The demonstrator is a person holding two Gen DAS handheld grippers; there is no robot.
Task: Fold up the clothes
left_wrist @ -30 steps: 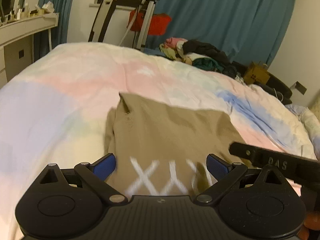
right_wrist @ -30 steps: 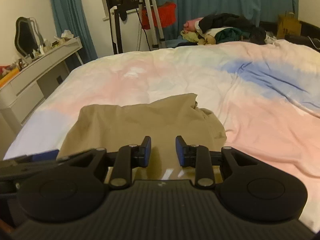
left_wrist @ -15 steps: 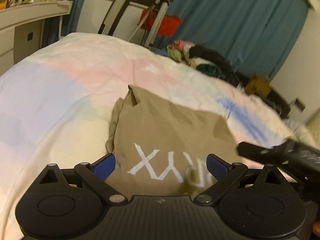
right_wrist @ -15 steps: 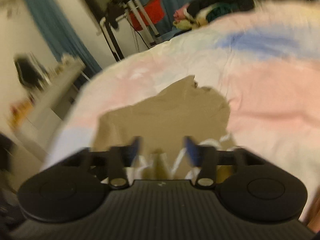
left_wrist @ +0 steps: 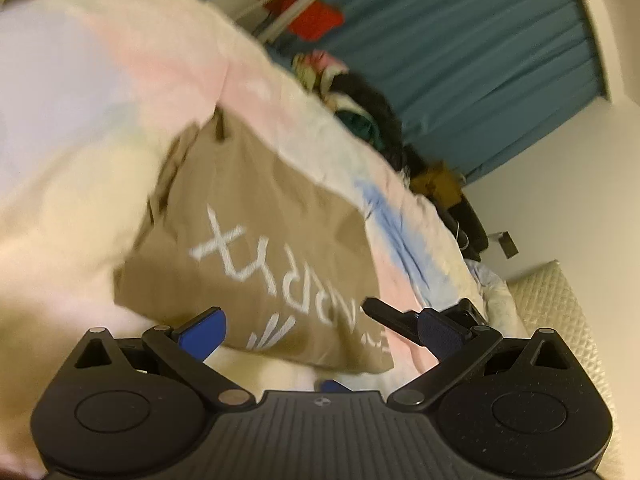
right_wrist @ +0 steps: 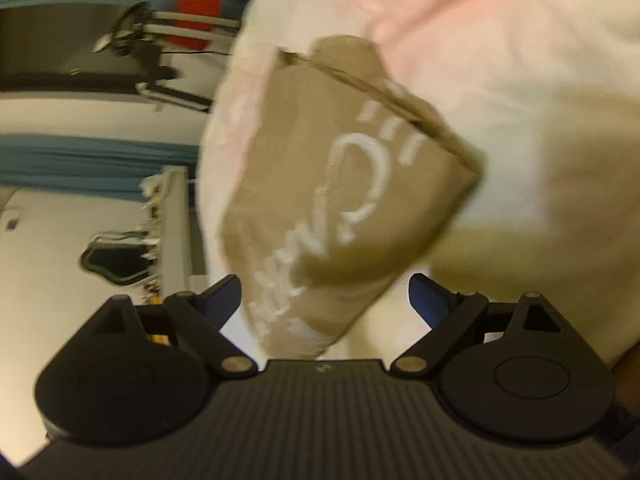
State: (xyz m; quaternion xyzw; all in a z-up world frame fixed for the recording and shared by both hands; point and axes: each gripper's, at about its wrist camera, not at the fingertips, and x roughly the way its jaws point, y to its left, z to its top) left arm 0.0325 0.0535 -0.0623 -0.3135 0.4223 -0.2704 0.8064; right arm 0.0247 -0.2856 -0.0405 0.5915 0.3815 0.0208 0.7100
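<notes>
A: What takes up most of both views?

B: The pastel quilted bed cover in pink, cream and pale blue (left_wrist: 72, 128) (right_wrist: 520, 40). Beyond its far right edge, the left wrist view alone shows the pleated teal curtain (left_wrist: 480, 52), the heap of dark and coloured clothes (left_wrist: 360, 108) in front of it, and a quilted cream pad (left_wrist: 556, 320) low on the right.

A: And the right wrist view?

B: It is rolled on its side and blurred. Only there do I see the long white dresser with small items on top (right_wrist: 176, 224) and a dark wavy-edged mirror (right_wrist: 112, 260). The red object behind a metal stand shows in both (left_wrist: 316, 20) (right_wrist: 198, 16).

A: Where is the garment?

B: The folded tan cloth garment with white printed letters (left_wrist: 256, 248) (right_wrist: 340, 184) lies flat on the bed cover, roughly square, its far corner creased.

A: And against the tools?

B: In the left view its near edge sits just ahead of the left gripper (left_wrist: 324, 332), reaching between the blue-padded fingers (left_wrist: 202, 330) without visibly touching them. That gripper is spread wide and holds nothing. A black bar pokes in beside its right finger (left_wrist: 396, 320).

A: The other one?

B: The right gripper (right_wrist: 324, 292) is likewise spread wide, with the garment's near edge running in between its fingers (right_wrist: 224, 294). Whether the cloth touches them I cannot tell through the blur.
</notes>
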